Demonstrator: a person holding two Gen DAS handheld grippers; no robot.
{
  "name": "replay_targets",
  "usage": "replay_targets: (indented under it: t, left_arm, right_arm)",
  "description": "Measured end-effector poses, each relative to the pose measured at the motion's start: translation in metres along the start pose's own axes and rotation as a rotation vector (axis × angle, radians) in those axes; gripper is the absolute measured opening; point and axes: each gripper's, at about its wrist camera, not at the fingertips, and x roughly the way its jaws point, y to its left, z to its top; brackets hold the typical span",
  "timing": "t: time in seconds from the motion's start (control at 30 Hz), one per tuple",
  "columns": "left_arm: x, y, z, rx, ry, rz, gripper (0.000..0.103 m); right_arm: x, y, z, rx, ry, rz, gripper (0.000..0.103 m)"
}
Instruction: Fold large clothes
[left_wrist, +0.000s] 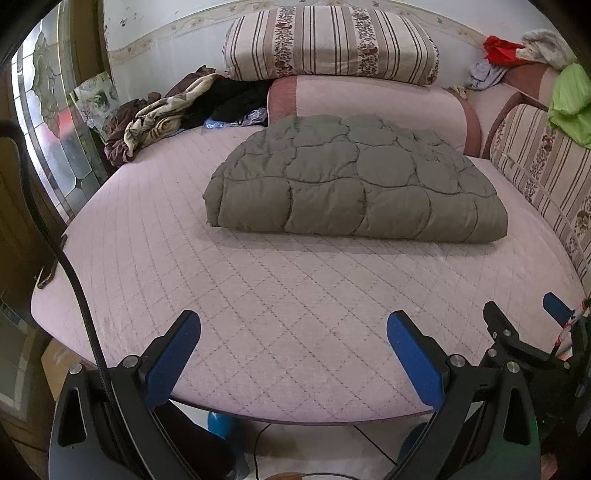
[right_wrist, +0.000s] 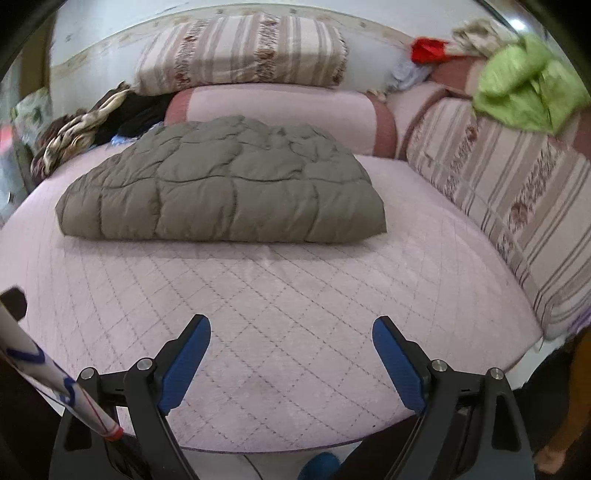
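Pink quilted bedding fills both views, a wide bed (left_wrist: 280, 295) with a striped pillow (left_wrist: 328, 42) stacked on a pink bolster (left_wrist: 373, 99) up at twelve o'clock and a striped backrest (right_wrist: 509, 192) running along three o'clock. And sitting mid-bed is the one to watch: a grey-green puffy coat (left_wrist: 354, 181), lying as a thick padded slab, apparently already doubled over, its near edge facing the grippers. The left gripper (left_wrist: 293, 354) hovers over the near edge of the bed at six o'clock, blue fingers (left_wrist: 173, 362) spread wide, nothing between them. The right gripper (right_wrist: 291, 362) matches it, released and empty, well short of the coat; from the left view its black frame shows at four o'clock. Now the risks, as I judge them. That padding looks springy, so a pinch on the top layer alone could peel one layer off and undo the fold. Slippery shell fabric may slide out of the pads mid-lift if the bite is shallow. Uneven lifting from the two sides could twist the bundle and leave it lopsided. There is a heap of crumpled clothes (left_wrist: 159, 118) at ten o'clock, close to the coat's far corner, and a push forward could shove the coat into it. A black cable (left_wrist: 70, 273) hangs along the left side and could snag on a reach.
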Motion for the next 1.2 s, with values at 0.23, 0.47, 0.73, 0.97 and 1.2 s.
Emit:
replay_targets:
  t: [0.23,0.47,0.73,0.97,1.2]
  left_arm:
    - [0.002,0.016,-0.003,-0.043,0.006,-0.025,0.101]
    - [0.006,0.025,-0.005,-0.070,0.022,-0.042,0.101]
    - [0.009,0.025,-0.006,-0.077,0.040,-0.060,0.101]
    - [0.011,0.022,-0.006,-0.074,0.053,-0.063,0.101]
    - [0.013,0.020,-0.005,-0.069,0.056,-0.068,0.101]
  right_arm:
    - [-0.010,0.014,0.006,-0.035,-0.007,-0.007,0.092]
    - [-0.016,0.021,0.009,-0.057,-0.024,-0.030,0.092]
    - [-0.018,0.018,0.011,-0.035,-0.024,-0.035,0.092]
    - [-0.019,0.017,0.011,-0.028,-0.030,-0.022,0.092]
    - [-0.017,0.016,0.012,-0.018,-0.025,-0.014,0.092]
